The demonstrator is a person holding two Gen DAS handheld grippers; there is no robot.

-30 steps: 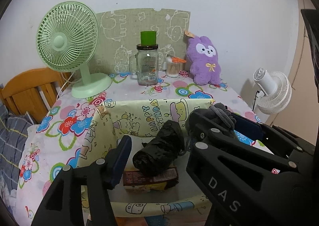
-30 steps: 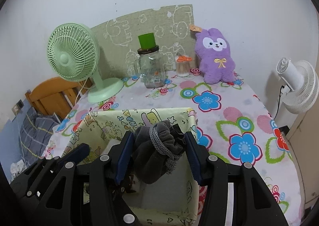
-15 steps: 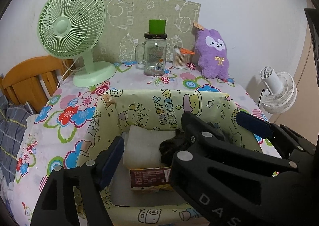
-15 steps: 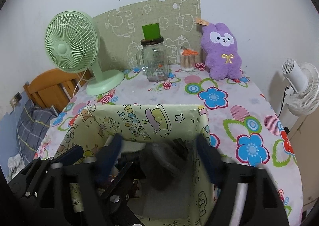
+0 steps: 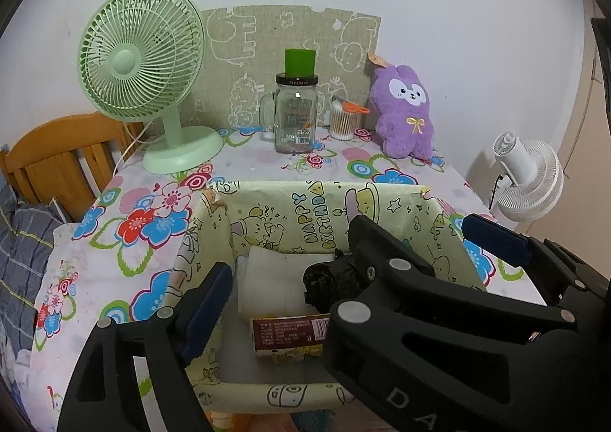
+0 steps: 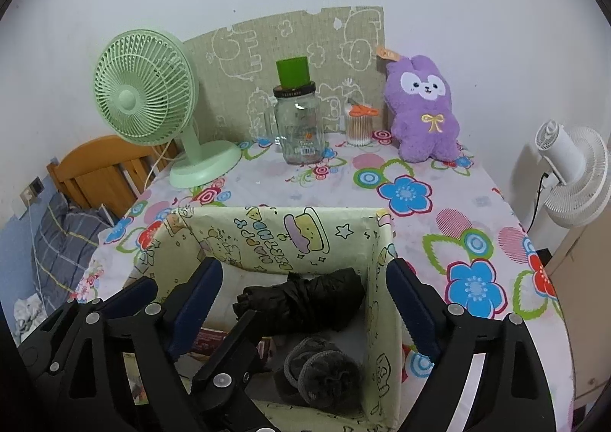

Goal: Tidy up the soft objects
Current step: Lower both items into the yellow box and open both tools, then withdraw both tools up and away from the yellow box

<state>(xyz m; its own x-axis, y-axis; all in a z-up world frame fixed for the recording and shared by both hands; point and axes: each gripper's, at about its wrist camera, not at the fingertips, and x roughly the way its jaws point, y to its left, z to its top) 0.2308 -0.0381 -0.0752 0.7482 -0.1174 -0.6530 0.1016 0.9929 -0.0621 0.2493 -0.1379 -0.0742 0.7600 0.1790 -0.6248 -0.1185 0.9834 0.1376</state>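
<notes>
Carrying everything: a table under a white cloth printed with bright flowers [image 6: 439, 214]. Standing along its far edge: a pale green desk fan [image 6: 152, 107], a clear glass jar with a green cap [image 6: 298, 119], a small tub of cotton swabs [image 6: 359, 126], a purple plush rabbit [image 6: 422, 107]. Sitting nearer: a pale yellow cartoon-print box [image 6: 267, 237].

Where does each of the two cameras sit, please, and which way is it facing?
Left wrist: on the left gripper, aimed down into the yellow box; its own fingers show, opening, empty.
Right wrist: on the right gripper, looking down over the box's right part; its fingers, opening, frame the grey bundle without touching.
Shared: box, black bundle, green fan, purple plush.
</notes>
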